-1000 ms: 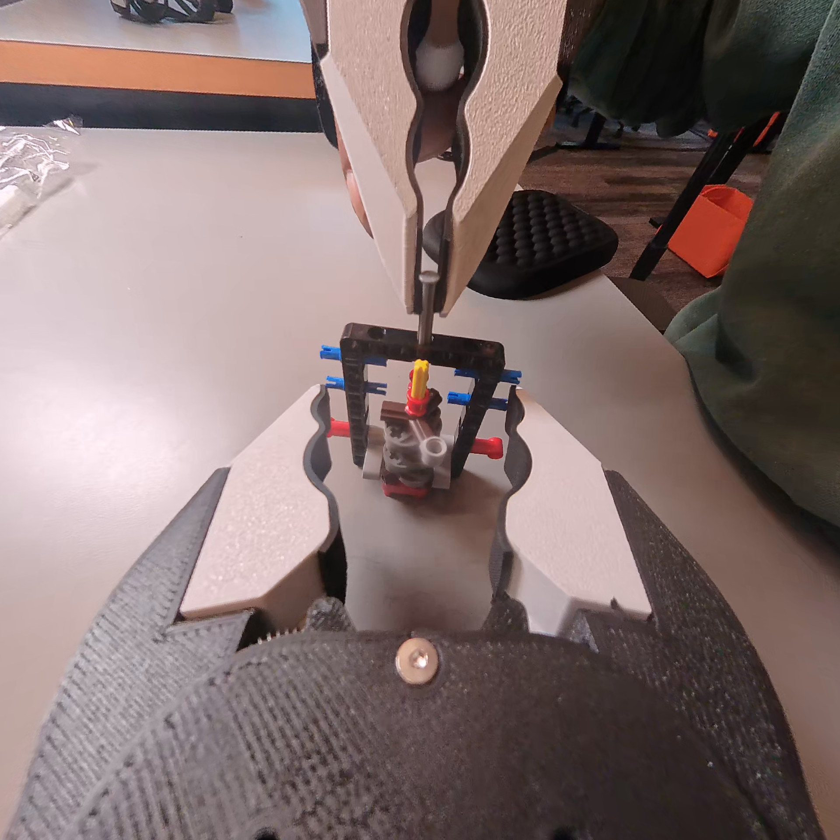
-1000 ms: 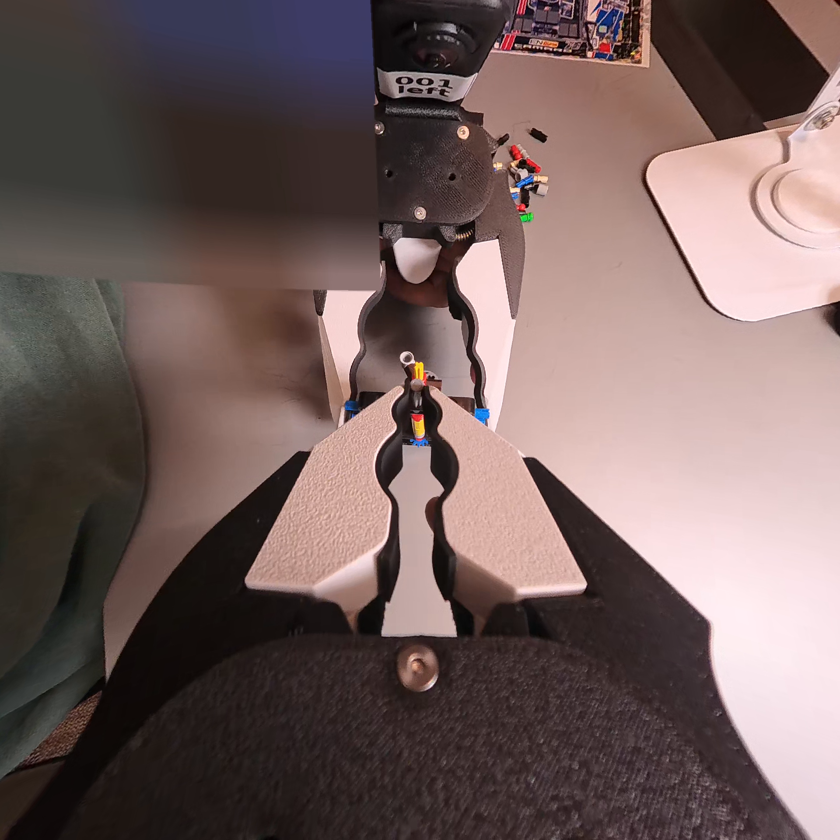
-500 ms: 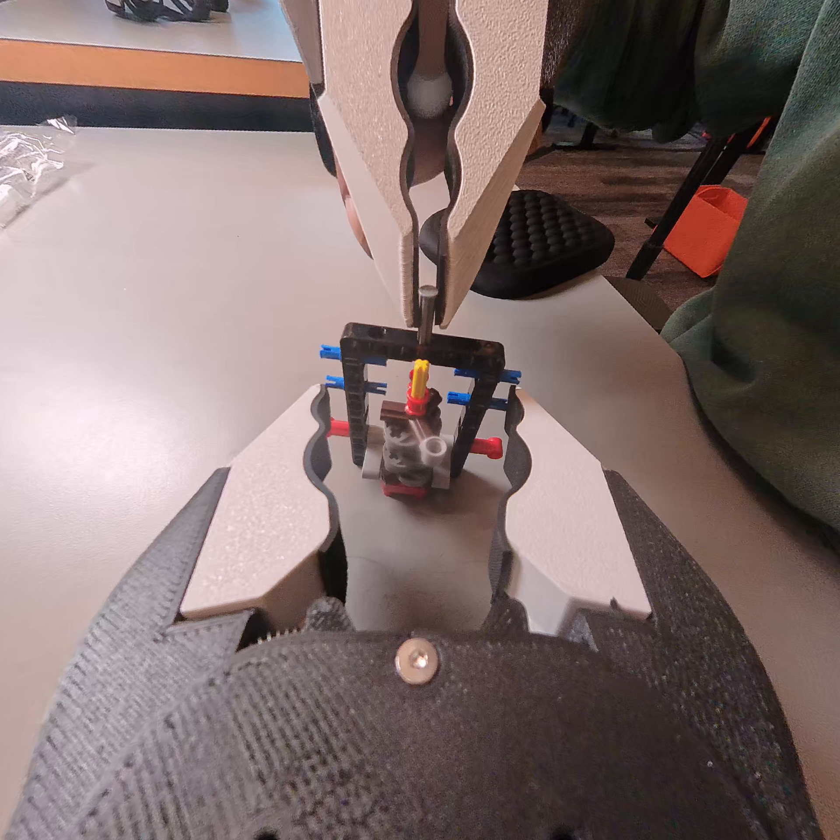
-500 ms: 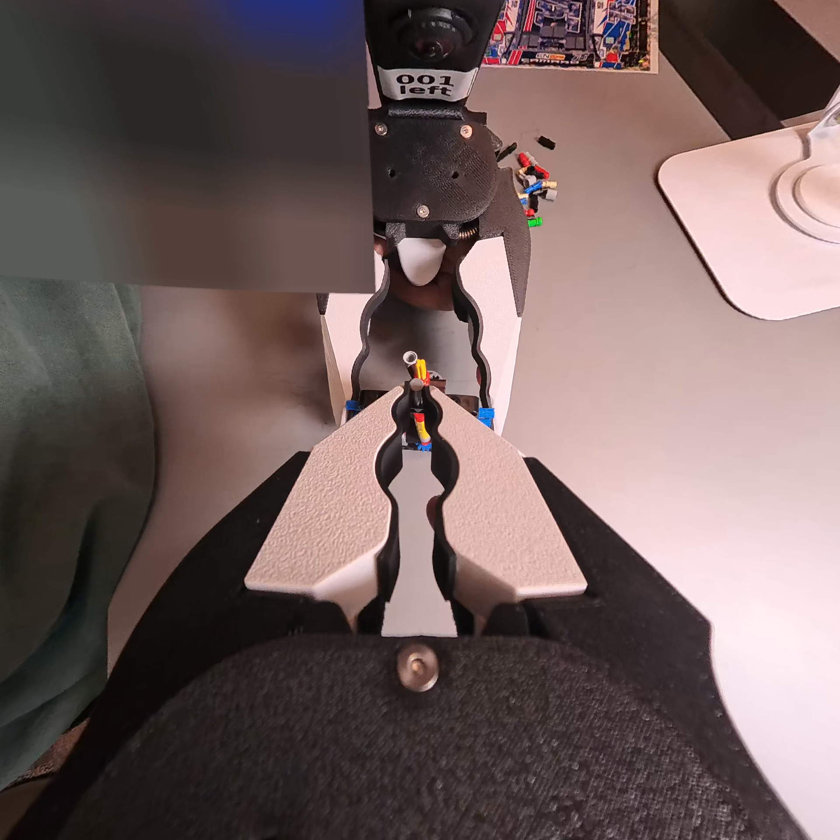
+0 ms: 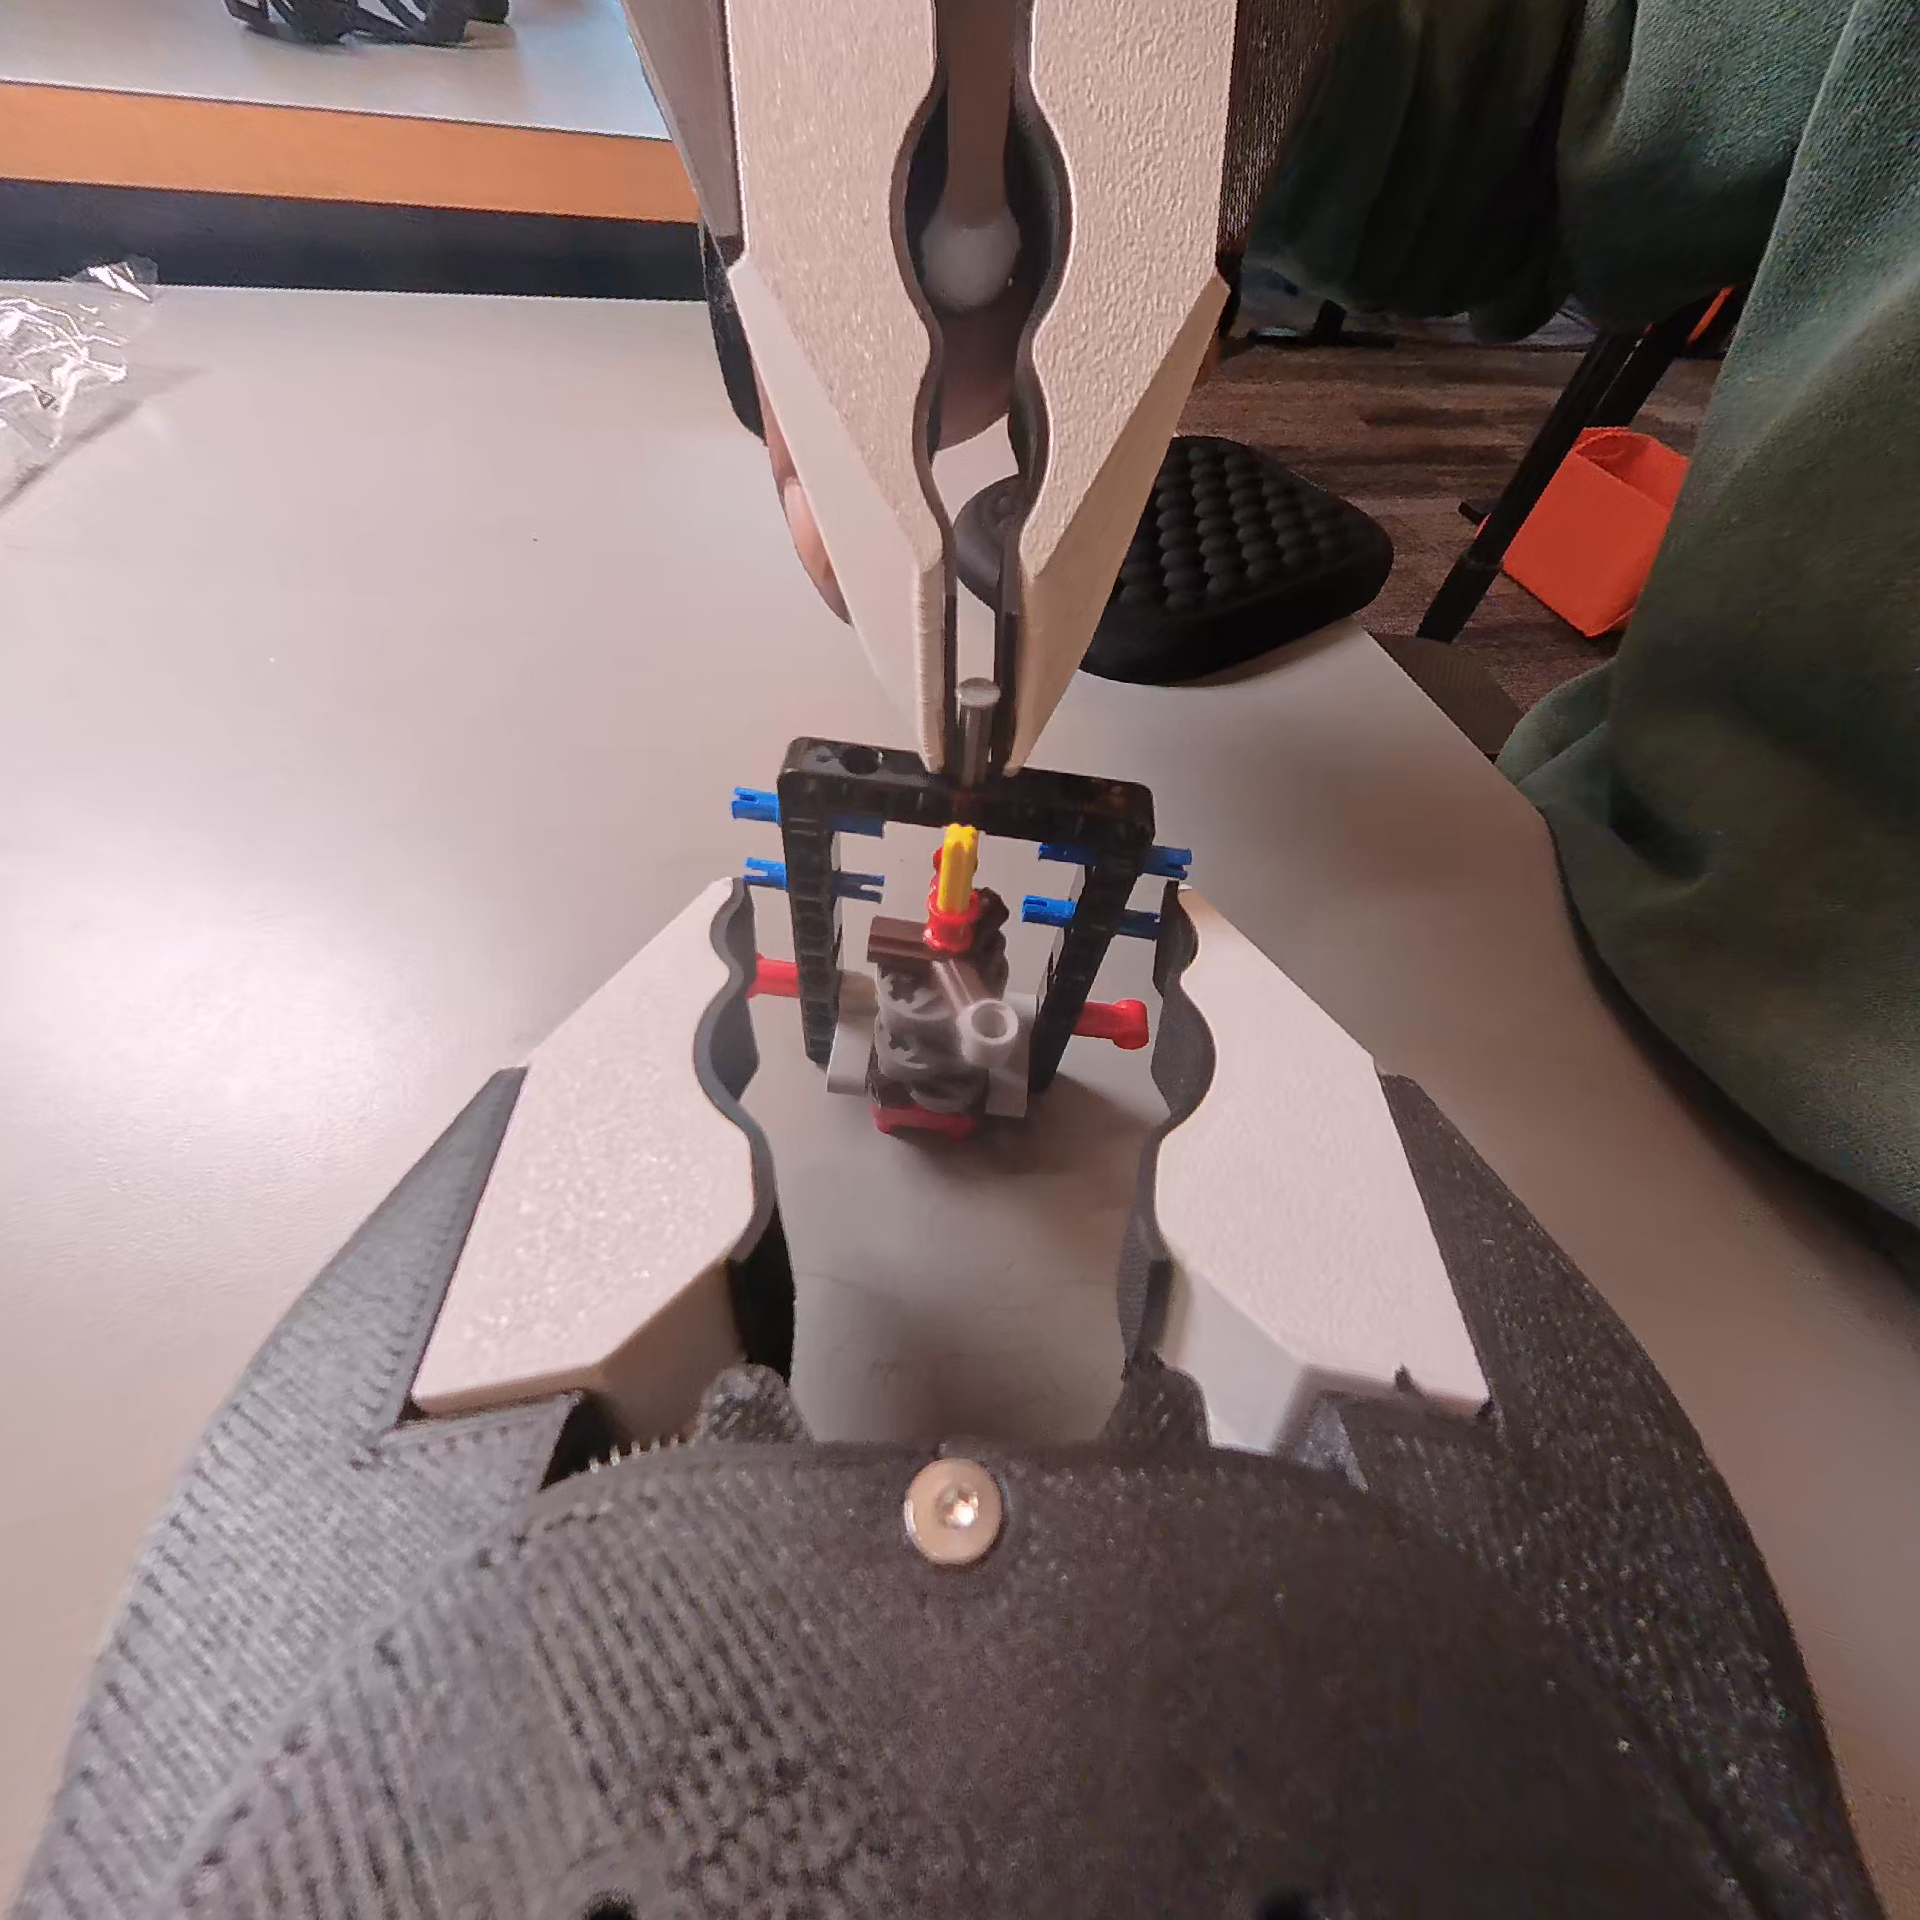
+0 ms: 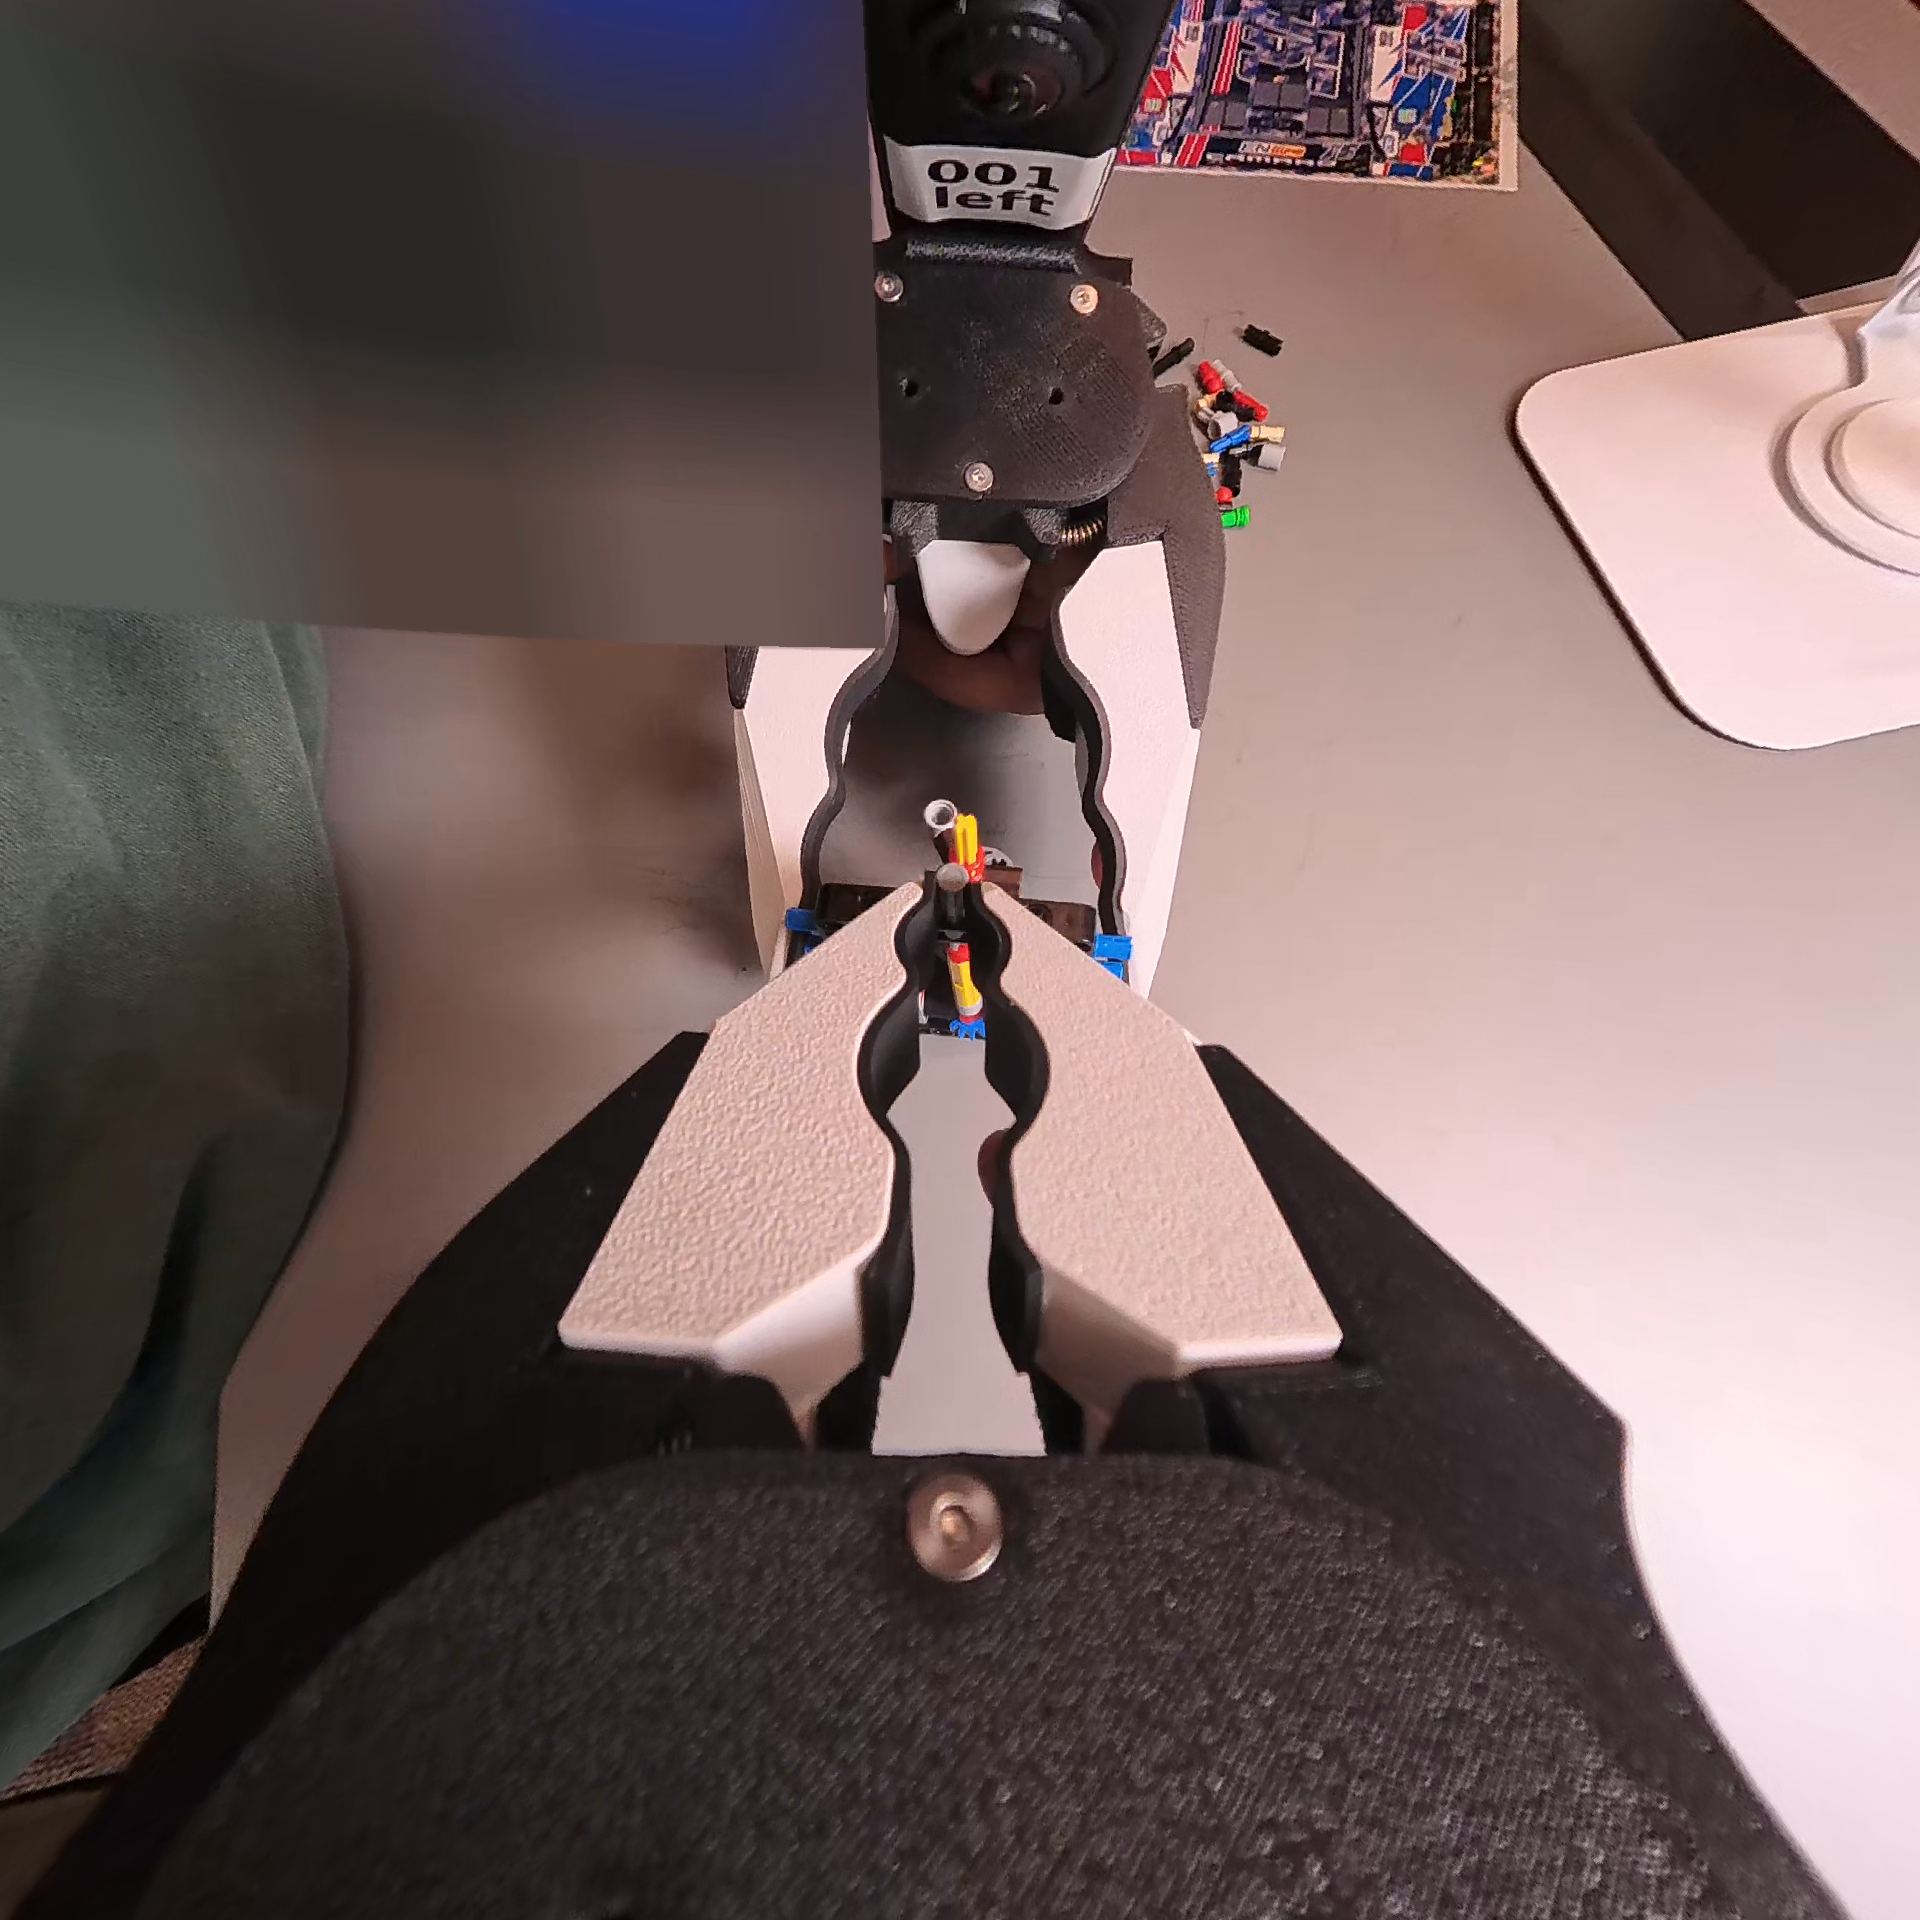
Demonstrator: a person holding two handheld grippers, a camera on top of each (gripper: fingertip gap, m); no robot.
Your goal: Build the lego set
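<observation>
A lego assembly (image 5: 935,1029) stands on the table: a black frame (image 5: 966,795) with blue and red pins, and a grey core with a yellow axle. My left gripper (image 5: 956,935) grips it from both sides, pads against the pin ends. My right gripper (image 5: 974,748) comes down from above, shut on a dark grey axle (image 5: 977,717) that stands in the frame's top beam. In the right wrist view my right gripper (image 6: 951,894) holds the axle (image 6: 948,883) over the frame, and the left gripper's fingers (image 6: 1148,810) flank it.
A pile of small loose pieces (image 6: 1236,436) lies beside the left gripper. A printed booklet (image 6: 1320,94) and a white stand base (image 6: 1714,540) are beyond it. A plastic bag (image 5: 52,353) lies far left. A green sleeve (image 5: 1766,727) hangs over the table's right edge. The tips of one gripper are about 4 cm away from the tips of the other.
My right gripper has moved down with the grey axle, which now sits lower in the frame's top beam. The left gripper and the assembly have not moved.
</observation>
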